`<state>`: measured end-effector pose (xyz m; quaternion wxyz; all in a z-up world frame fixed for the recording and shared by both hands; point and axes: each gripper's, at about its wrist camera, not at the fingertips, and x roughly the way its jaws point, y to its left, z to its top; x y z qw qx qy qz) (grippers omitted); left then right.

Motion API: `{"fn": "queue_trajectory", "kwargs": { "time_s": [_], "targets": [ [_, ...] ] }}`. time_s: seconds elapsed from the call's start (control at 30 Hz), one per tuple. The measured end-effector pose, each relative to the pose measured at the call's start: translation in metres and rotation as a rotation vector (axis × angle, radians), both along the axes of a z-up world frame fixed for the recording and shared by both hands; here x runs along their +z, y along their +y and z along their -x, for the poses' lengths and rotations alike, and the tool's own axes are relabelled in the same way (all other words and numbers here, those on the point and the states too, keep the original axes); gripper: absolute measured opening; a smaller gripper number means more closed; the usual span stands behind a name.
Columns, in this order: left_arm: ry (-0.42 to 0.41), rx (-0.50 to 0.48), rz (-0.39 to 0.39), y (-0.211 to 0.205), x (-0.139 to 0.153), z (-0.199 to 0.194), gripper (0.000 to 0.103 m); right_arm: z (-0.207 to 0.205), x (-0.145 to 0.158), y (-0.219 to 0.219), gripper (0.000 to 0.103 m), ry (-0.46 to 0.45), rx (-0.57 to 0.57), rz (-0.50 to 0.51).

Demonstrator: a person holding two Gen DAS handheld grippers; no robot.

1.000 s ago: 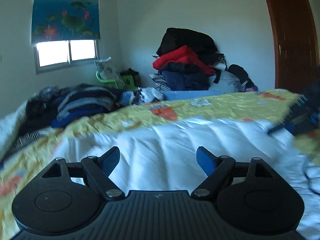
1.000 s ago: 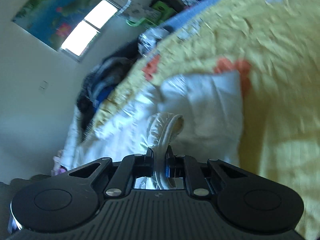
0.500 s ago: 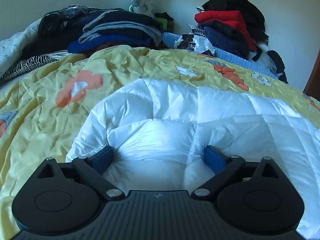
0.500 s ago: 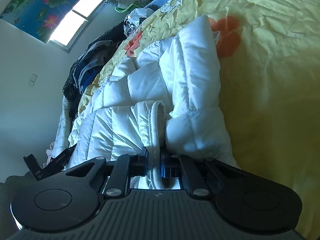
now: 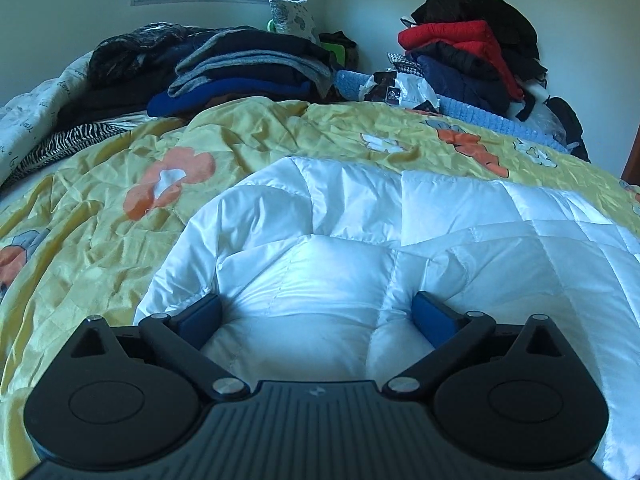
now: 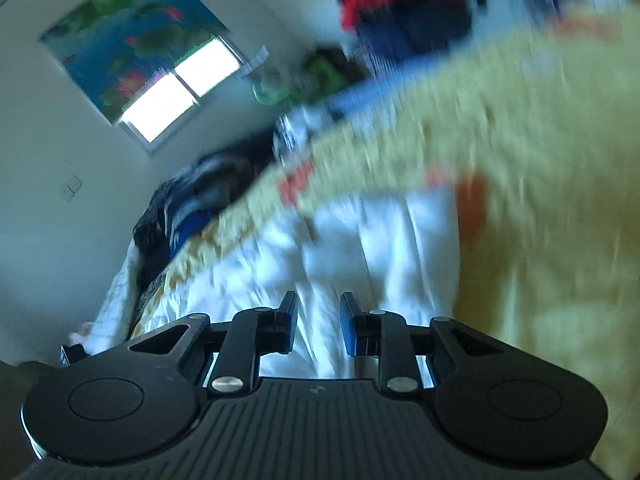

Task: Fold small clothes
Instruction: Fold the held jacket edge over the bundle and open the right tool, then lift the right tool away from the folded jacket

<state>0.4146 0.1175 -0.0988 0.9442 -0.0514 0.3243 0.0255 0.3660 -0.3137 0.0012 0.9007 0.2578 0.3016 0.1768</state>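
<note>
The right wrist view is smeared by motion: the white padded jacket (image 6: 360,248) and yellow bedspread (image 6: 540,200) lose all detail, and the clothes pile (image 6: 400,4) at the top edge is cut off. In the left wrist view, the jacket (image 5: 400,240) runs past the right edge, its near hem hidden behind the left claw (image 5: 316,316).

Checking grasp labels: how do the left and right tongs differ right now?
Left tongs are spread wide, blue pads pressed into the white quilted puffer jacket; right tongs show only a narrow gap with nothing between the pads. The left view is sharp, apparently steady; the right view is motion-blurred. Left points level along the yellow floral bedspread; right is rolled, the room tilted. Both are open and grip nothing.
</note>
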Motion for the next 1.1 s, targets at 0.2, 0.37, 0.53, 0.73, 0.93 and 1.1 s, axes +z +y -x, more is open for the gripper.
{"fn": "queue_trajectory", "kwargs": {
  "time_s": [0.2, 0.37, 0.53, 0.73, 0.93, 1.1],
  "targets": [
    [-0.007, 0.011, -0.012, -0.002, 0.001, 0.002, 0.103, -0.019, 0.016, 0.06, 0.063, -0.034, 0.175, 0.193],
    [-0.005, 0.013, -0.013, -0.001, 0.0, 0.001, 0.103, -0.05, -0.016, 0.099, 0.065, 0.041, 0.223, 0.295],
    [-0.006, 0.009, 0.0, 0.0, 0.0, 0.001, 0.103, -0.057, -0.048, 0.092, 0.065, 0.068, 0.242, 0.282],
    [-0.008, 0.014, -0.015, -0.002, 0.0, 0.0, 0.103, -0.043, -0.057, 0.097, 0.066, -0.004, 0.246, 0.336],
    [-0.095, 0.101, -0.158, -0.021, 0.017, 0.033, 0.102, -0.026, -0.03, 0.091, 0.07, 0.028, 0.202, 0.308],
    [-0.181, -0.021, -0.147, -0.052, 0.04, 0.086, 0.102, 0.019, -0.016, 0.085, 0.074, -0.056, 0.239, 0.346]
  ]
}}
